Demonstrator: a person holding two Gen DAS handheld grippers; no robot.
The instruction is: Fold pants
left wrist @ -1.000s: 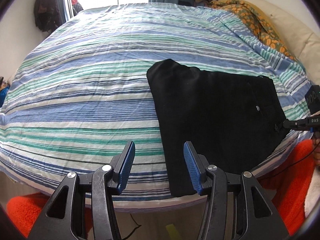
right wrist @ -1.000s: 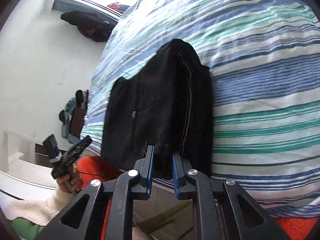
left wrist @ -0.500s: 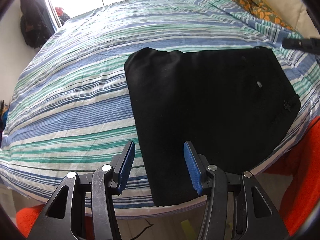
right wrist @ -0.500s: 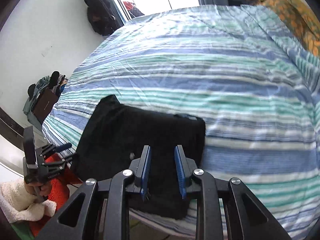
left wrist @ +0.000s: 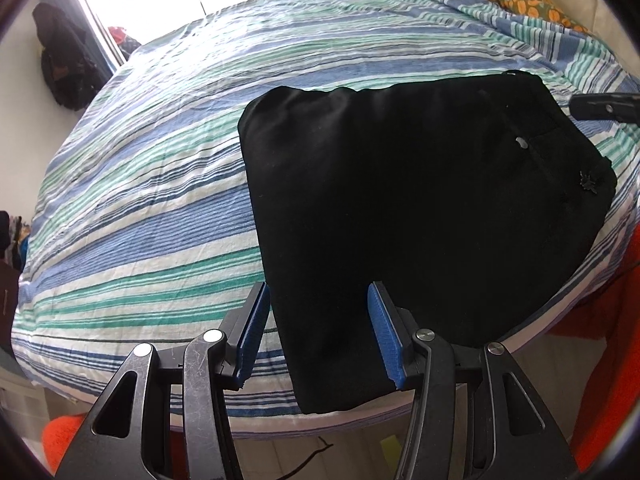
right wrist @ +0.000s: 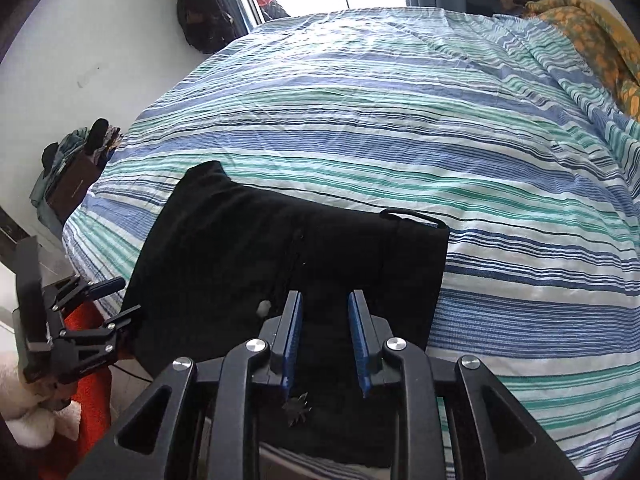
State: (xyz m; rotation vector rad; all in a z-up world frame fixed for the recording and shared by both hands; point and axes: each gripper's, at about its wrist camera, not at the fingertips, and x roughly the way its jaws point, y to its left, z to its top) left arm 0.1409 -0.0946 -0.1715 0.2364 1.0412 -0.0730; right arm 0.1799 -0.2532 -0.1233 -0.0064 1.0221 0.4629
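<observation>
- A bedroom: a bed under a striped sheet (left wrist: 160,184) in blue, green and white fills both views, with a bright window beyond its far side and an orange-patterned blanket (right wrist: 592,36) bunched at the far right corner.
- The black pants (left wrist: 420,200) lie flat on the sheet as a folded slab at the bed's near edge, their near end hanging slightly over that edge.
- Seen from the left wrist, their long axis runs across the view: rounded fold to the left, waistband with a pale button (left wrist: 521,143) to the right.
- The left gripper (left wrist: 316,336) hovers over the pants' near left corner, jaws well apart with nothing between them; the left pad sits over sheet, the right over cloth.
- The right gripper (right wrist: 325,344) hangs above the waistband end, jaws a little apart and gripping nothing; they have just been opening.
- By position, each gripper is nearest its own end of the pants, so a further fold would likely bring one end across to the other.
</observation>
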